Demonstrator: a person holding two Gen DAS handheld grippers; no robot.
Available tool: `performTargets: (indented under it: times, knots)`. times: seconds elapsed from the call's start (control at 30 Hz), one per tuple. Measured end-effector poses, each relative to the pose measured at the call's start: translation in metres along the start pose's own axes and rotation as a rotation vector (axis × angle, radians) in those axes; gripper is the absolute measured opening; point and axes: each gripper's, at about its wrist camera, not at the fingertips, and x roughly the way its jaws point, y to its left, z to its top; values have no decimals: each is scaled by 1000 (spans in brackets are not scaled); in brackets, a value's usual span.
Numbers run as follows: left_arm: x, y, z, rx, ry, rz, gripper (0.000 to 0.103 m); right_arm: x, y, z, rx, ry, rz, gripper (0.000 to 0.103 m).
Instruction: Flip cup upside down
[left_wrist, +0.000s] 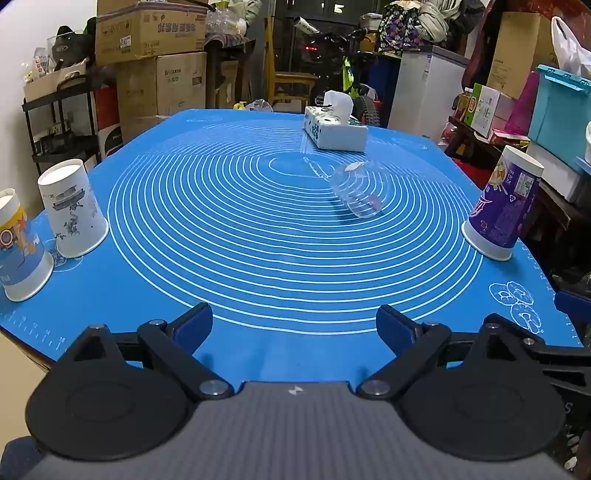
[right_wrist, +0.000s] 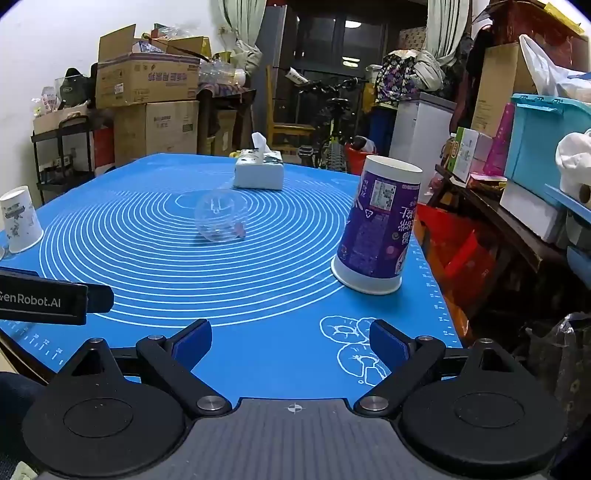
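Room: boxes, shelves, a bicycle and bins crowd the walls behind my surface (left_wrist: 258, 295), which is covered by a blue mat printed with white rings.
Clear cup: the clear cup (left_wrist: 357, 189) lies on its side near the middle of the rings, just in front of the tissue box (left_wrist: 334, 131).
Paper cups: the purple cup (right_wrist: 376, 225) already stands rim-down at the right edge; the white cup (left_wrist: 72, 208) and the orange-and-blue cup (left_wrist: 20, 247) stand rim-down on the left.
Left claw: my left claw (left_wrist: 295, 326) hangs empty, fingers apart.
Right claw: my right claw (right_wrist: 291, 341) is empty too, fingers apart.
Progress: three cups look done; I judge the clear one remains, to be picked up and set rim-down.
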Motion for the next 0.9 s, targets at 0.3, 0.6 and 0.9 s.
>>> performTargets:
  times: [0.3,0.6,0.9]
  knots:
    - [0,1,4,3,21,3,95,-3,0,0,-14,-4,-15,93]
    - [2,-1,0,12,20,10,95,-1,3,-1,-22,-1,-11,93]
    - [2,0,0,19,18,10,95,2,2,-2,-16,4,-13,93]
